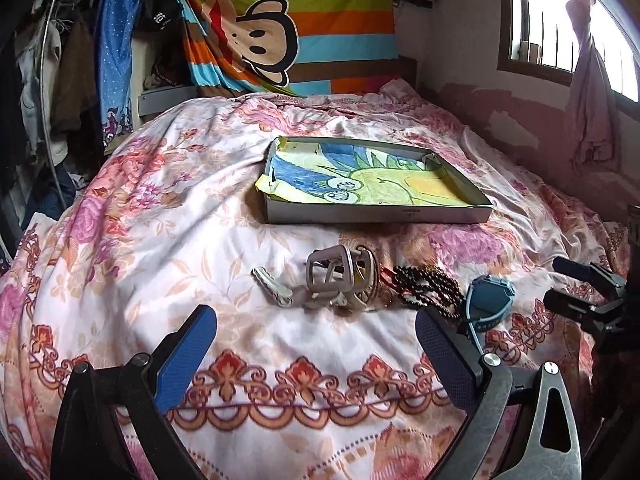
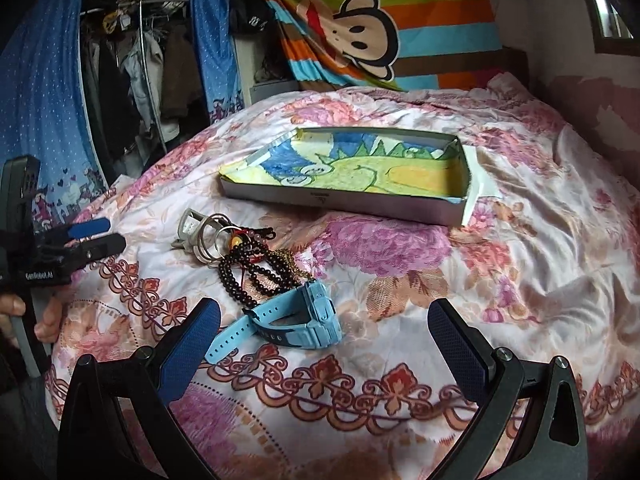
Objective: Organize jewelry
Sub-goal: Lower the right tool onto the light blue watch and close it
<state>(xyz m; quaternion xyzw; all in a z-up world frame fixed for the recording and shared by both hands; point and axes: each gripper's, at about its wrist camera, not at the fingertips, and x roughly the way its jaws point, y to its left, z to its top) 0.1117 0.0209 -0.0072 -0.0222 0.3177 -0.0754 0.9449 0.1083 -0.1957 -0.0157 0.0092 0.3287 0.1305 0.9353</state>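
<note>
Jewelry heaped in a small pile on a floral bedspread (image 1: 160, 208), just in front of a shallow tray (image 1: 372, 216) lined with a crayon drawing of a green creature; pile made up of a pale blue watch (image 2: 304, 316), dark beaded bracelets (image 2: 256, 276), metal rings (image 2: 212, 236), a pale grey buckle-like piece (image 1: 328, 276) and a whitish clip (image 1: 272, 284); "GenRobot.AI" readable in white on the left gripper (image 2: 94, 236) as seen from the right wrist view, held by a hand (image 2: 44, 316) at the frame's left edge; small dark mark on the tray's front wall, too small to read; white characters on a dark cap (image 1: 160, 12) hanging in the background, not legible; left gripper (image 1: 316, 344) with jaws spread wide and nothing between them, the grey piece and rings lying just ahead of the gap, apart from both blue pads; right gripper (image 2: 324, 328) likewise wide open and empty, the watch lying between and just beyond its pads, strap end near the left pad but contact impossible to tell; striped monkey-print cloth (image 1: 280, 32) hung behind the bed.
</note>
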